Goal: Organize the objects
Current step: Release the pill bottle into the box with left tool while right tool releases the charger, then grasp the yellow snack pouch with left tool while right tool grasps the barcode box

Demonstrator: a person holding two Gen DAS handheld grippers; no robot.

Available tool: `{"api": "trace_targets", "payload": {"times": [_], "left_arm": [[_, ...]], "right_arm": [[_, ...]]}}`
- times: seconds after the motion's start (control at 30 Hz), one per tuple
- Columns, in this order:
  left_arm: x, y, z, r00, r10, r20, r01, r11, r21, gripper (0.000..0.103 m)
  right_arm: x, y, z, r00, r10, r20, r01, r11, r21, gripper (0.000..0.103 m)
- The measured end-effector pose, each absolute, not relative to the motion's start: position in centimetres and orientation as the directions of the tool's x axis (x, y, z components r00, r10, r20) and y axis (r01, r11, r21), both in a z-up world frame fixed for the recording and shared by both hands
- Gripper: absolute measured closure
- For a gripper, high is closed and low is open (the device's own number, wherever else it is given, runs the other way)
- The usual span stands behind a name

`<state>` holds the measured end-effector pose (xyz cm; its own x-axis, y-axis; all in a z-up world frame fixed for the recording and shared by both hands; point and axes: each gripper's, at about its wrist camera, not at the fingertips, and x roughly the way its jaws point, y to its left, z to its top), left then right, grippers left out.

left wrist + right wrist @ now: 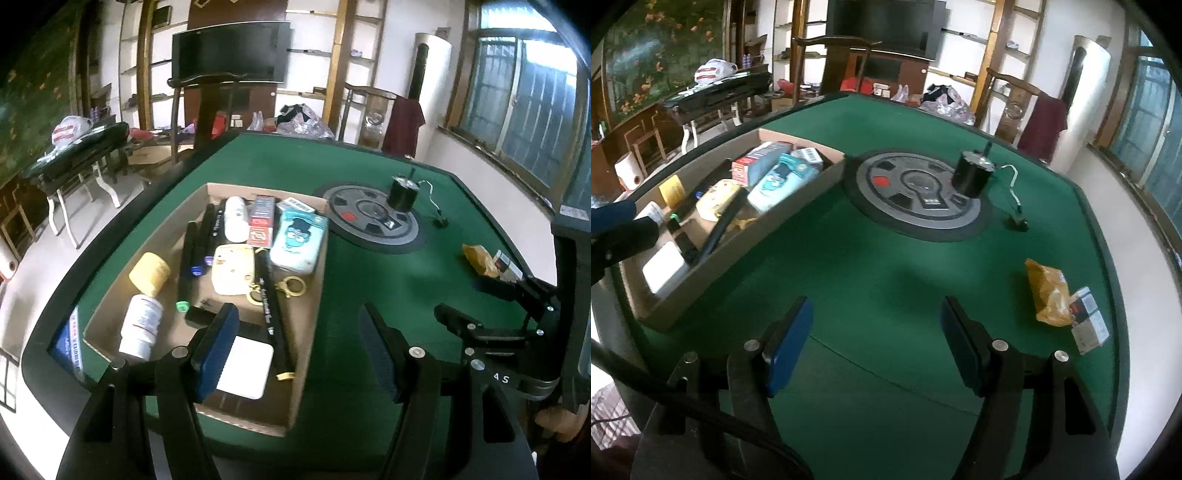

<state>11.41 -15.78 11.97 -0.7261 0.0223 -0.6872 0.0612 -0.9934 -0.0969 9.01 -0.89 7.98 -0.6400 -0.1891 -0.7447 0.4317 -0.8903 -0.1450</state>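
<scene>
A shallow cardboard box on the green table holds several items: black markers, a white bottle, a yellow roll, a teal tissue pack, a white pad and gold clips. The box also shows in the right wrist view. My left gripper is open and empty over the box's near right corner. My right gripper is open and empty above bare felt. A yellow packet and a small grey box lie to its right.
A round grey dial panel sits in the table's centre with a black cylinder and a white cable on it. The right gripper's body shows at the right of the left wrist view. Chairs and shelves stand beyond the table.
</scene>
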Motion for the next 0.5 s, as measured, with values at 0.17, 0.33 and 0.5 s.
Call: {"api": "trace_targets", "payload": {"times": [0.17,0.33,0.5], "left_arm": [[11.1,-14.3,11.8,-0.719,0.023,-0.695,0.045,-0.996,-0.079,0.042],[10.8,-13.2,11.4,-0.707,0.025,-0.707,0.033,-0.997,-0.069,0.042],[10.3,-12.2,11.0,-0.698,0.03,-0.716,0.022,-0.998,-0.063,0.042]], "right_arm": [[8.9,0.2,7.9,-0.648,-0.174,-0.742,0.417,-0.896,-0.154,0.033],[8.5,1.2,7.7,-0.65,-0.161,-0.743,0.403,-0.902,-0.156,0.033],[8.3,2.1,7.5,-0.654,-0.15,-0.741,0.389,-0.907,-0.161,0.033]]}}
